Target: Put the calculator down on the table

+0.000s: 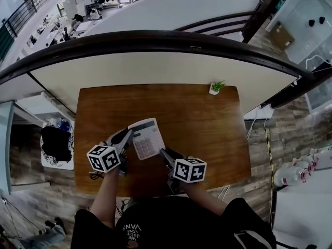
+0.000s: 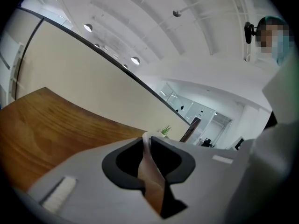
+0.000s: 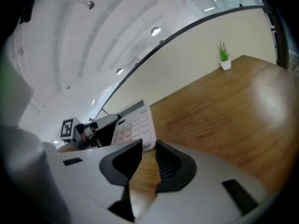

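A white calculator (image 1: 147, 138) with pink-grey keys hangs tilted just above the brown wooden table (image 1: 202, 134), near its front left part. My left gripper (image 1: 129, 135) is shut on the calculator's left edge. In the left gripper view that edge (image 2: 145, 143) shows as a thin white strip pinched between the jaws of the left gripper (image 2: 147, 141). My right gripper (image 1: 162, 152) sits just below the calculator's lower right corner. In the right gripper view the right gripper (image 3: 148, 146) stands open with a narrow gap, only table wood between its jaws, and the calculator (image 3: 135, 122) lies just beyond the tips.
A small potted plant (image 1: 217, 87) stands at the table's far right edge, also seen as the plant (image 3: 224, 57). A curved dark railing (image 1: 155, 40) runs behind the table. A black bag (image 1: 56, 144) lies on the floor at the left.
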The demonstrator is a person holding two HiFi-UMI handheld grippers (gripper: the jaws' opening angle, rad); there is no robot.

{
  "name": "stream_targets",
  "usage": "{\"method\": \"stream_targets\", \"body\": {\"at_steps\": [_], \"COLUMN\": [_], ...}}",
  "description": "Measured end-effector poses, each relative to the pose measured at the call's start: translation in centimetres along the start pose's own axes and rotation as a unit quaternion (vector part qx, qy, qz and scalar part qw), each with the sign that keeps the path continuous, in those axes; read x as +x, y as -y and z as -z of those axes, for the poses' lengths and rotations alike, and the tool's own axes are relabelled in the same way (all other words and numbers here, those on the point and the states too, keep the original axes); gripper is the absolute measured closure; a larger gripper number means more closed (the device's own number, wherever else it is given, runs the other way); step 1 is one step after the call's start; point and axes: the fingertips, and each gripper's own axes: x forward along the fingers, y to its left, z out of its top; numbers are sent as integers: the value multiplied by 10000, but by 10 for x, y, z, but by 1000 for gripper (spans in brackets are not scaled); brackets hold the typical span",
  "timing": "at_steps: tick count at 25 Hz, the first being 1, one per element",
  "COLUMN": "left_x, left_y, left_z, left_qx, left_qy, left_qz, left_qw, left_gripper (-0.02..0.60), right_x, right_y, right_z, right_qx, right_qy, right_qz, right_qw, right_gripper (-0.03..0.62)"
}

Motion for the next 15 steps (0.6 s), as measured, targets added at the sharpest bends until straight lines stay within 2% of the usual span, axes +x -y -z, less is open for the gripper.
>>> {"method": "stream_targets", "body": {"at_steps": [7, 15], "left_x": [22, 40], "left_y": [-51, -114], "left_z": [-23, -54], "left_qx": [182, 408], "left_qy": [-292, -423], "left_qz": [147, 147], "left_qw": [9993, 9982], "left_gripper": [522, 522], "right_x": [57, 127], "right_y": [-4, -15], "right_z": [-11, -26], "right_qx": [149, 114], "right_qy": [41, -17], "right_qz": [88, 61], "right_qw": [9998, 9999], "right_gripper": [494, 494]}}
